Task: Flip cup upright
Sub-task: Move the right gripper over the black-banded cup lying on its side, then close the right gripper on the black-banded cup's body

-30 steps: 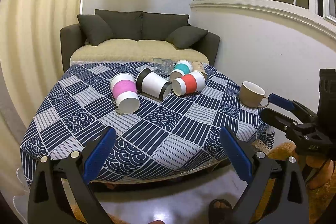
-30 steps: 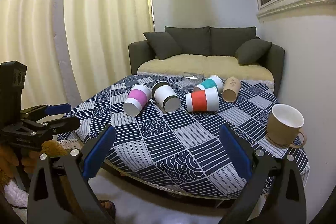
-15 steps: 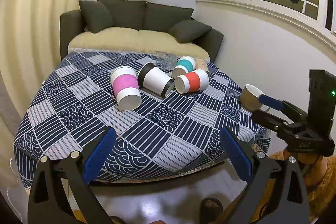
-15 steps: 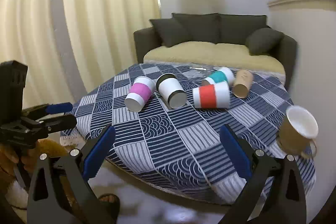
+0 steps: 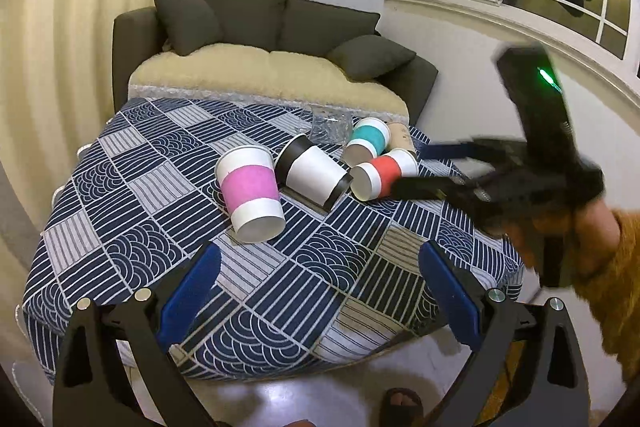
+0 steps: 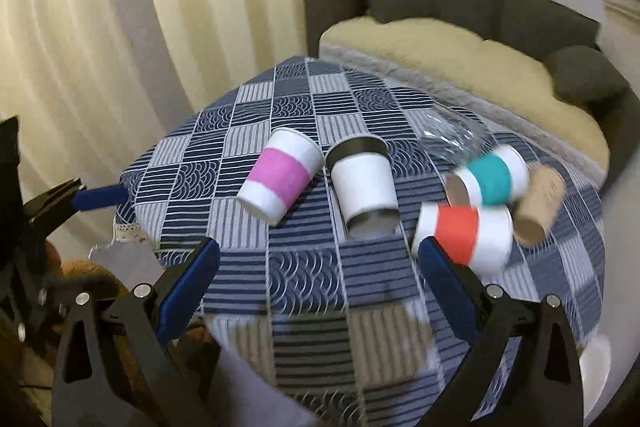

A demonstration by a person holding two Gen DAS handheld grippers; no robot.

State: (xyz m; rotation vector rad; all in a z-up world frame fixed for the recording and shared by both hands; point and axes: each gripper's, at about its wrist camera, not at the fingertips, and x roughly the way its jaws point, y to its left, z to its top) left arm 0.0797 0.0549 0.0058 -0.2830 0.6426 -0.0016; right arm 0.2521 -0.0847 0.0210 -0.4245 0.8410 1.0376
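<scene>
A: Left to right on the table [image 5: 132, 195], what lay there?

B: Pink-banded cup [image 5: 251, 197] on its side, then black-rimmed cup [image 5: 316, 177], teal cup [image 5: 367, 143], red-banded cup [image 5: 384, 173], brown cup [image 5: 400, 139] at the far end. All tipped over, clustered mid-cloth, some touching.

A: Left gripper [image 5: 320, 301]?

B: Spread wide, nothing between its blue pads, hanging over the near table edge. Well short of the cups.

A: Right gripper [image 6: 320, 301]?

B: Also wide apart, empty. The red-banded cup [image 6: 466, 237] sat just beyond its right finger; whether it touched could not be told, view was blurred.

A: How would that cup handle?

B: Looked like paper: light, thin-walled, likely to crush or roll away. Best taken gently across the banded middle, then rotated onto its base.
</scene>
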